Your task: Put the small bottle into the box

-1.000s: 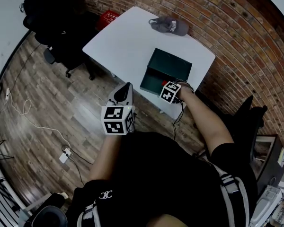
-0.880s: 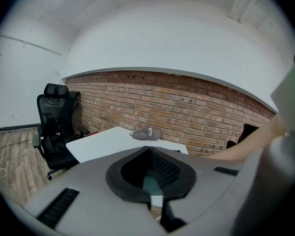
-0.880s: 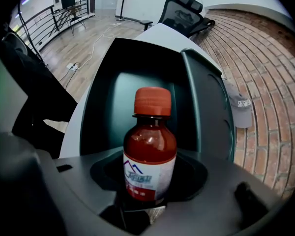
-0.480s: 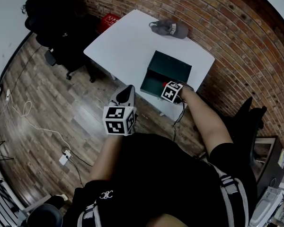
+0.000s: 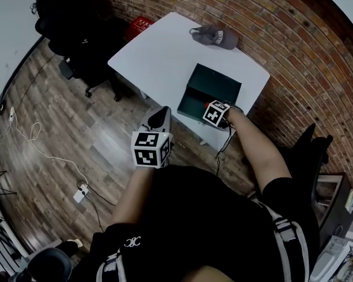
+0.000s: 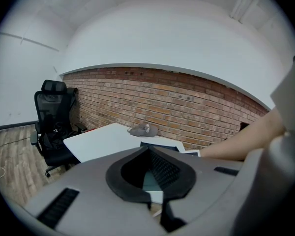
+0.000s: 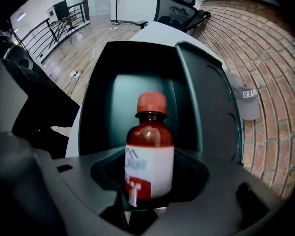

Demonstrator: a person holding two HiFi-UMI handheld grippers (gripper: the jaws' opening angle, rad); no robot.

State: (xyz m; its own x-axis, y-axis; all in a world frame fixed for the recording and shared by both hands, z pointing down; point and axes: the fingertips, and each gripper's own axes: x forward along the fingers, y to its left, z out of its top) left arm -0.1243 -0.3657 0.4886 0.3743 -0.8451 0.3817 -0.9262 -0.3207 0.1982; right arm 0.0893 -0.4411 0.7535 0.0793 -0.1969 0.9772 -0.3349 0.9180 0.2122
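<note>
Two grippers sit nearest the person. The left gripper (image 6: 150, 150) has its jaws pressed together with nothing between them and hangs short of the table's edge, over the wooden floor (image 5: 59, 134). The right gripper (image 7: 148, 186) pinches the small bottle (image 7: 150, 151), brown glass with a red cap and white label, held upright at the near edge of the box (image 5: 215, 84). The dark green box lies open on the white table (image 5: 159, 51), its hollow directly behind the bottle. Farther along the tabletop, a grey cap (image 5: 215, 36) lies near the brick wall (image 5: 294, 46).
</note>
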